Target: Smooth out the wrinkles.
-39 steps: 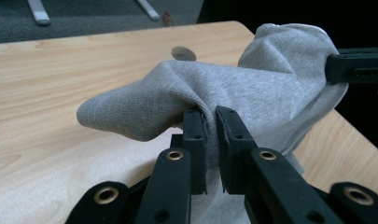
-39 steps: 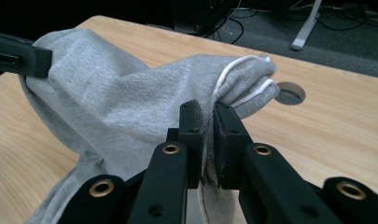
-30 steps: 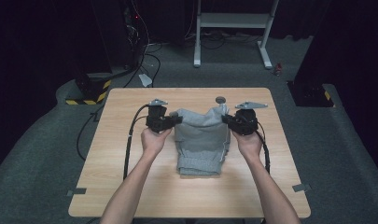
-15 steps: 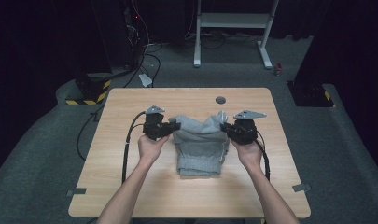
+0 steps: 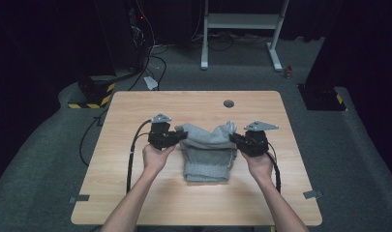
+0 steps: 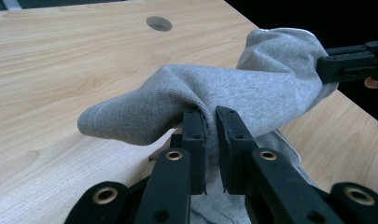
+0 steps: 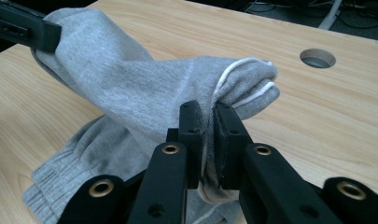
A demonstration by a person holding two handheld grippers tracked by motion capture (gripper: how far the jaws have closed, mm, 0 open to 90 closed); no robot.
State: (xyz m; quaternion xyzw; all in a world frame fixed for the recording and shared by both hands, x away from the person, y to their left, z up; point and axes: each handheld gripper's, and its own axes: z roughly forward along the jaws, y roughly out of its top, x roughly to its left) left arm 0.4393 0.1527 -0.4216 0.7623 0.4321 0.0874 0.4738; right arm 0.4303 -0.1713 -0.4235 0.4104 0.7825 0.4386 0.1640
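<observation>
Both grippers and the raised upper edge of the grey garment (image 5: pixel 207 147) have come toward the person's side of the table since the earlier frames, so the lifted fold now overlies more of the cloth below it. This garment, a grey knit piece with ribbed cuffs, lies near the middle of the wooden table (image 5: pixel 135 193); its lower part rests flat on the wood while its upper edge is held clear of the surface between the two grippers.

Left gripper (image 6: pixel 211 122): jaws clamped on a pinch of grey fabric at the garment's left upper corner. Right gripper (image 7: pixel 206 116): jaws clamped on the opposite corner, just beside a white-trimmed edge. Whether that trim is a drawcord or a seam cannot be told from these views.

Each gripper sits in one hand, with the forearms entering from the near edge of the table. A black cable (image 5: pixel 131 154) trails from the left gripper across the wood. A round cable hole (image 5: pixel 228 103) lies in the tabletop beyond the garment, well apart from it.
</observation>
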